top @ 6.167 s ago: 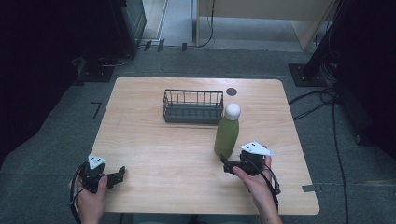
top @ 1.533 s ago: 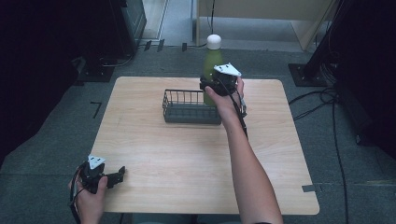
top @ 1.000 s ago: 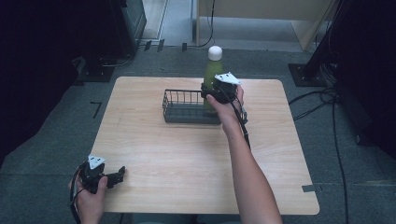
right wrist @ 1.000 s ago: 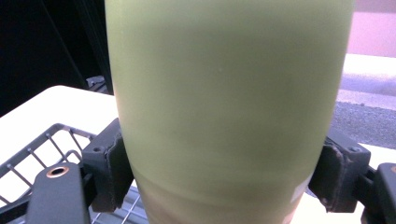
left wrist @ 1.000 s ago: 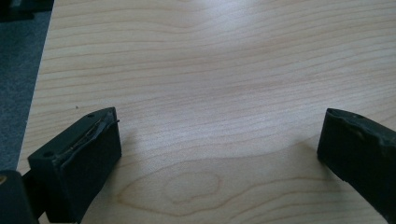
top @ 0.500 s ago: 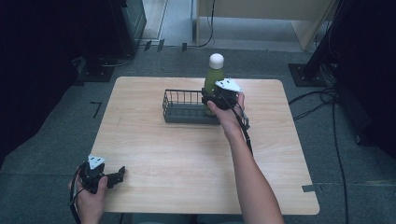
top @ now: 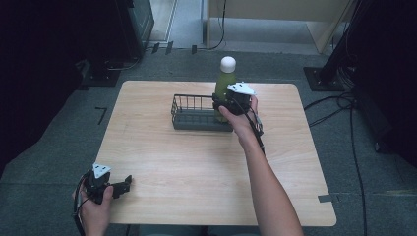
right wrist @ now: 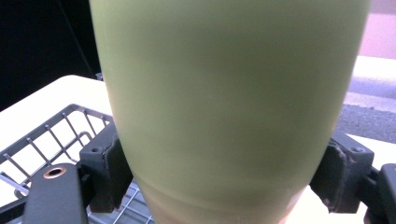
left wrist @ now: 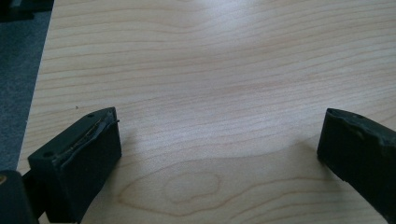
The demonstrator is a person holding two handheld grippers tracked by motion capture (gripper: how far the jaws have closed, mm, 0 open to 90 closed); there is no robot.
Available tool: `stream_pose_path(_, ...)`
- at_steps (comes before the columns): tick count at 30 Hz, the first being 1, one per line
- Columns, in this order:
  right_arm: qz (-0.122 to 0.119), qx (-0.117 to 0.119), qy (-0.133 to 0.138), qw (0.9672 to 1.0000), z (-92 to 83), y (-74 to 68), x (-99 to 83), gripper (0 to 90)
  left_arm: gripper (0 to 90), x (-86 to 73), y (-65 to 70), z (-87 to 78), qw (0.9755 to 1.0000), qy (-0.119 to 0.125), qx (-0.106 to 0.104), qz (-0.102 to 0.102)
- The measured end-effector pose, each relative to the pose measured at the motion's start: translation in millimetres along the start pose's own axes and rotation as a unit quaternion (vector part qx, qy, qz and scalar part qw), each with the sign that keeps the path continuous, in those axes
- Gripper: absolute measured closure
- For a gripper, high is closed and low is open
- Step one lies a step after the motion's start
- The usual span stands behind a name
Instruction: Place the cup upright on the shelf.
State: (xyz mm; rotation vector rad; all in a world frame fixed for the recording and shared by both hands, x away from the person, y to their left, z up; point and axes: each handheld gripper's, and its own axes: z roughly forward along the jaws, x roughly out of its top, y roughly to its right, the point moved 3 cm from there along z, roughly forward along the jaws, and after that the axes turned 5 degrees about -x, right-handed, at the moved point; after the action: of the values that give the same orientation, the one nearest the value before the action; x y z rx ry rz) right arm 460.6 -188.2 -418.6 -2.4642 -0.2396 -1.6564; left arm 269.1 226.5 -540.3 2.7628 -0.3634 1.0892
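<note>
Now the right gripper [top: 222, 102] has just been easing open, pads still against the upright bottle [top: 225, 84], which stands dead ahead inside the basket [top: 194, 120]; the left gripper [top: 120, 186] idles open, well apart.

The surface [top: 196, 162] is pale wood grain with a smooth, faintly shiny finish. The basket [top: 196, 112] is dark wire metal. The bottle [right wrist: 224, 93] looks like smooth matt green plastic under a white cap [top: 227, 63].
</note>
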Motion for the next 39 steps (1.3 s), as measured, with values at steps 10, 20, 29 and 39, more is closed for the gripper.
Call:
stream_pose_path(10, -0.002, 0.004, -0.018, 0.9998, 0.6, 1.6, -1.1, 15.8, 0.1, 0.0, 0.0, 0.0, 1.0, 0.0, 0.0, 0.0)
stream_pose_path(20, 0.007, 0.015, -0.035, 0.9993, -0.2, 5.2, -6.0, 12.2, 0.1, 0.0, 0.0, 0.0, 1.0, 0.0, 0.0, 0.0)
stream_pose_path(29, -0.006, 0.024, -0.065, 0.9976, -3.3, 6.3, -17.3, 6.9, 0.1, 0.0, 0.0, 0.0, 1.0, 0.0, 0.0, 0.0)
stream_pose_path(39, -0.016, 0.038, -0.076, 0.9963, -15.3, 9.3, -29.1, 2.0, 0.1, 0.1, -0.1, 0.1, 1.0, 0.0, 0.0, 0.0)
